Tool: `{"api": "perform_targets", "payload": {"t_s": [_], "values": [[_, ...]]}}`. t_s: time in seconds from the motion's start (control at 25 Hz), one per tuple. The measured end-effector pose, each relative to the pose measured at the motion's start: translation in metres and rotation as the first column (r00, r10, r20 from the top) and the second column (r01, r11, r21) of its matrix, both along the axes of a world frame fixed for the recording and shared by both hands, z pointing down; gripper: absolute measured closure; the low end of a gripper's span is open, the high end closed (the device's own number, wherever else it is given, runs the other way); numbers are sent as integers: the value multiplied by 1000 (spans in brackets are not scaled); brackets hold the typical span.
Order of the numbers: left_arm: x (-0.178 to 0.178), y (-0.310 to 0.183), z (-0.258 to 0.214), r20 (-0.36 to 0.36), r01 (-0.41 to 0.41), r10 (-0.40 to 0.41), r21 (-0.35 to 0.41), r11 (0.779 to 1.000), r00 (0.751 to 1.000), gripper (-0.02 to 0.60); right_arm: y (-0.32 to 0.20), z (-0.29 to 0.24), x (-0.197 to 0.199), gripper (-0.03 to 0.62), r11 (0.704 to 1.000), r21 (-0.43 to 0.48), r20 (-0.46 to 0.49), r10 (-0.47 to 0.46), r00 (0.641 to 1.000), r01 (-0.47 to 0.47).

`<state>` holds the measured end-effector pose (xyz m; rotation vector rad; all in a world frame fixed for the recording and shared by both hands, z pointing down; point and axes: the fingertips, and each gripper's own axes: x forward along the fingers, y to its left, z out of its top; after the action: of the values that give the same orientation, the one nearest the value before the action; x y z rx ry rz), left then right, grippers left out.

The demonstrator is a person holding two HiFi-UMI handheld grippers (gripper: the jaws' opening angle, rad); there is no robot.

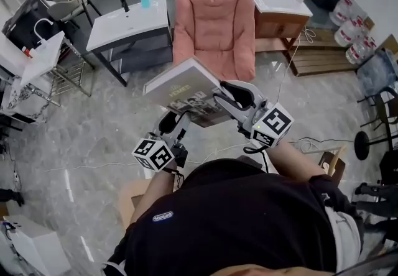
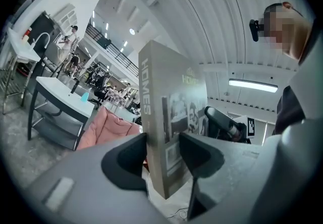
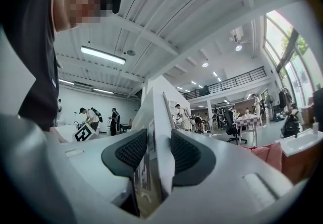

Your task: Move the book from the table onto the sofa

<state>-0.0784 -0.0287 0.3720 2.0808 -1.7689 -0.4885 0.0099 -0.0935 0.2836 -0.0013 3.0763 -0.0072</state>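
While the large grey hardback book with photographs on its cover (image 1: 185,89) is hanging in mid-air in front of the person, both claws are gripping it. The left claw (image 1: 174,122) is pinching its near edge and the right claw (image 1: 231,99) is clamping its right-hand side, each closed narrowly on the covers. The lift looks done, since the book is resting on no bench. What is remaining, as I judge it, is crossing the grey stone floor (image 1: 93,119), laying the book on the seat and letting go. The salmon-pink cushioned sofa (image 1: 214,26) is standing beyond the book and apart from it, with nothing lying on its seat. The head view alone is showing that gap and the book lying roughly flat, cover up, but it is not showing how the pads are meeting the book. The left gripper view is showing the spine lettering and the cover photographs, with smooth dark pads pressing on both sides near the spine and the sofa showing low behind. The right gripper view is showing ribbed pads squeezing the white page block from both sides, and only a sliver of pink at its lower right.
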Motion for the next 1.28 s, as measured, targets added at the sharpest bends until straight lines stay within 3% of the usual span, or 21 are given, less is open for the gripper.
{"api": "perform_targets", "payload": {"t_s": [0.48, 0.84, 1.04, 1.28], "values": [[-21, -107, 25, 11, -58, 59, -84, 995, 998, 371, -111, 33, -17, 419, 993, -103, 12, 57, 998, -55], [-50, -251, 49, 6, -49, 51, -162, 986, 999, 371, -260, 61, -46, 419, 984, -175, 10, 35, 999, -33], [-56, -340, 65, -32, -57, 51, -231, 971, 998, 371, -357, 81, -53, 421, 960, -278, -22, 42, 999, -46], [-59, -352, 82, -30, -59, 53, -260, 964, 998, 373, -373, 100, -56, 421, 950, -309, -21, 27, 999, -32]]}}
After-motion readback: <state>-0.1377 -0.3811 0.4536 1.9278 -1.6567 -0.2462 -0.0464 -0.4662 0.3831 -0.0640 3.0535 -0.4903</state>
